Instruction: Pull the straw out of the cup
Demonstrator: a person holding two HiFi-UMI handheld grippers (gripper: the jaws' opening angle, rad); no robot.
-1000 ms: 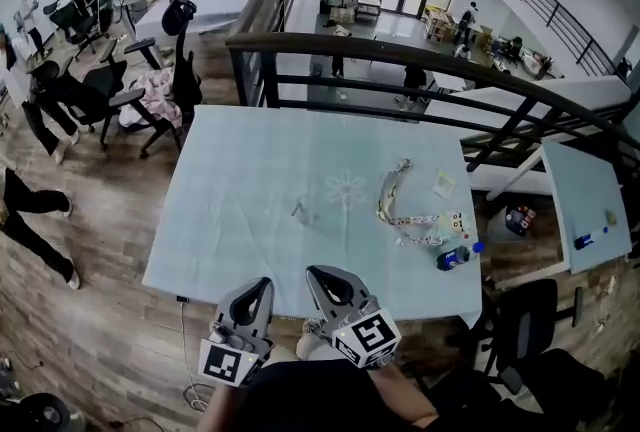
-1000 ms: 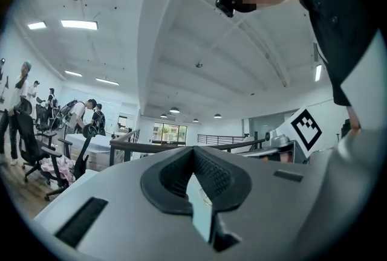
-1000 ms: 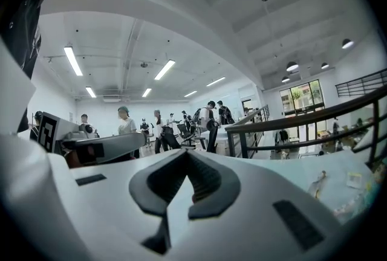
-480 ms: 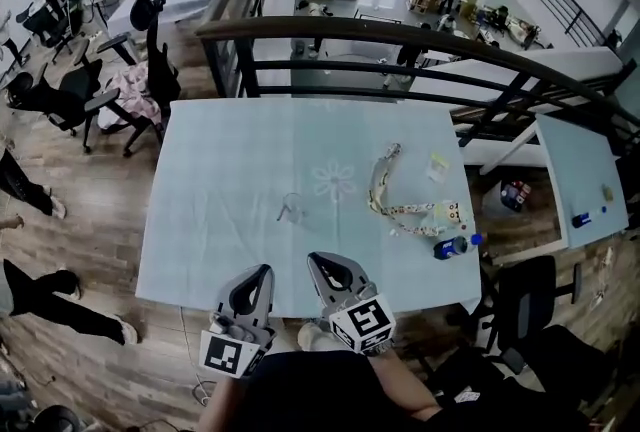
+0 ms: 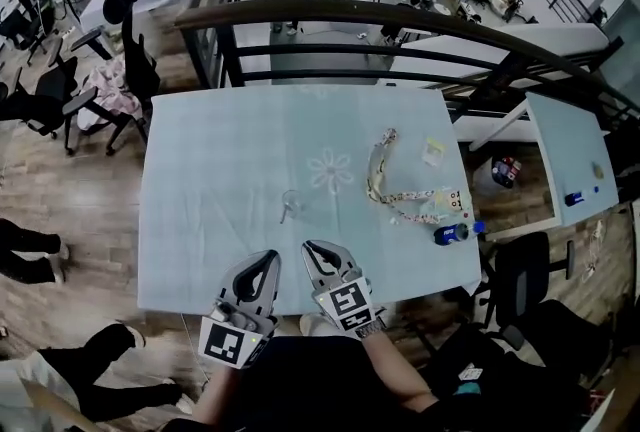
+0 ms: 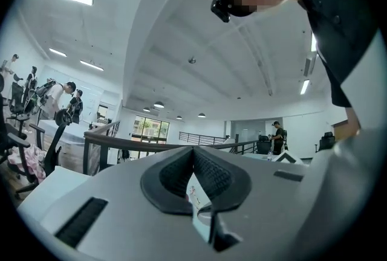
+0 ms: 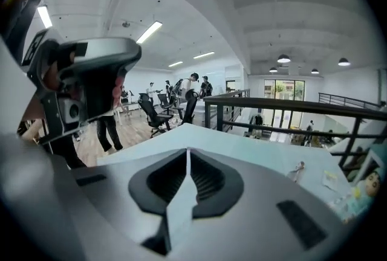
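Appearing tiny, cup and straw are barely distinguishable.

Count on the main pale blue surface:
- clear plastic cup: 1
- thin straw, standing in the cup: 1
- patterned fabric lanyard: 1
- small pale flat packet: 1
- dark blue bottle, lying on its side: 1

Grey claws: 2, the left claw and the right claw.

Surfaces: 2 in total. The second pale blue surface stands at the right.

Head view looks steeply down on the pale blue rectangular table, both gripper views peer low toward its dark railing.
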